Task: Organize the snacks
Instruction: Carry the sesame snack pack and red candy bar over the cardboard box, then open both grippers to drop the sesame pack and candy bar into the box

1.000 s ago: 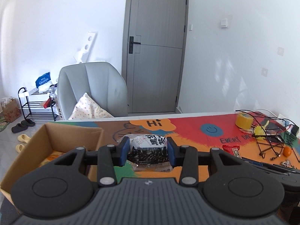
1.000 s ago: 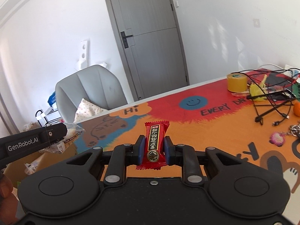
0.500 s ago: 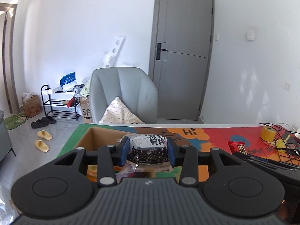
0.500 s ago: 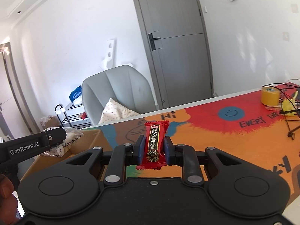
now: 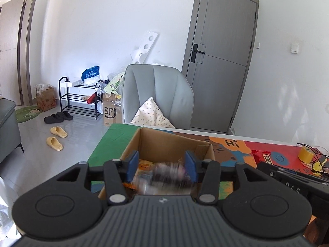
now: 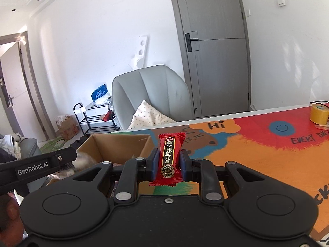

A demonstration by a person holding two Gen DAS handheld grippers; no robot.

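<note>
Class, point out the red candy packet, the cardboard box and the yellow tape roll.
red candy packet [image 6: 169, 160], right wrist view, its black label.
cardboard box [image 5: 164, 144], left wrist view, inner far wall.
yellow tape roll [image 6: 319, 114], right wrist view, outer side.

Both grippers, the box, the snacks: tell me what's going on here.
A person is sorting snacks into a cardboard box on the colourful table mat. The left gripper is open above the box, and a clear snack bag, motion-blurred, is dropping from between its fingers. The right gripper holds a red candy packet upright, beside the box and not yet over it.
</note>
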